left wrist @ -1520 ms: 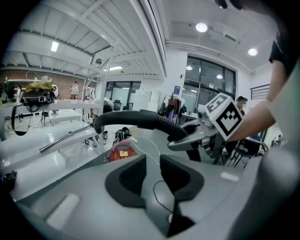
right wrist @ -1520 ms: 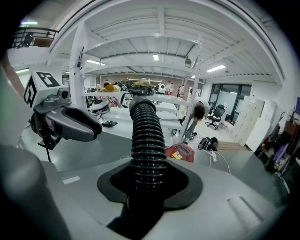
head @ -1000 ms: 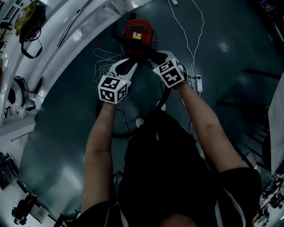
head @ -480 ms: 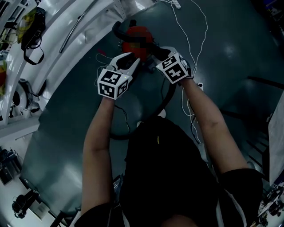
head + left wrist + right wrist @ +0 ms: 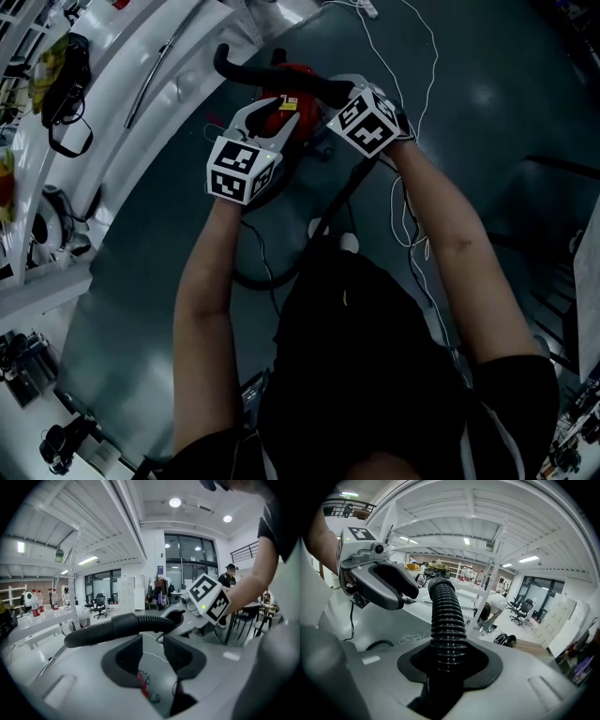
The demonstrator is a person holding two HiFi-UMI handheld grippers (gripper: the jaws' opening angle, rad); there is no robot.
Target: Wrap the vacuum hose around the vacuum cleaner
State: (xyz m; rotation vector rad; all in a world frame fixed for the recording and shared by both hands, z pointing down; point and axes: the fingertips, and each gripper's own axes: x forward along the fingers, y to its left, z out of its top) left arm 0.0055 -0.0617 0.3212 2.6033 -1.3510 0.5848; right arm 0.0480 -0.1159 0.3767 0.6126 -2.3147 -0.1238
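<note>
**Mid-wrap: right hand's got the hose, left one's loose**

The right gripper [image 5: 449, 662] is clamped onto the black ribbed plastic vacuum hose [image 5: 447, 616]. Its pads press in from both sides, and the hose runs straight out ahead of it. The left gripper [image 5: 153, 645] has its jaws apart, and they've just been opening a bit more. Nothing sits between them; the hose's smooth black cuff only crosses right past the tips.

The two grippers are side by side, with the round red vacuum cleaner [image 5: 298, 117] just under and beyond them. Back toward the person, the rest of the hose hangs down into a loose loop on the dark glossy floor [image 5: 487, 141].

My read is that a turn is being lifted over the body and not much is wrapped yet. Next, the right hand probably needs to swing the hose around the vacuum while the left regrabs further along to keep it snug.

Stuff I can't make out:
- The vacuum is mostly covered by the grippers and hose, so I can't tell where the hose joins it or whether any turn is already on.
- The loop disappears behind the person's torso.
- A thin white cable [image 5: 412, 66] lies beyond the right gripper and could snag.
</note>
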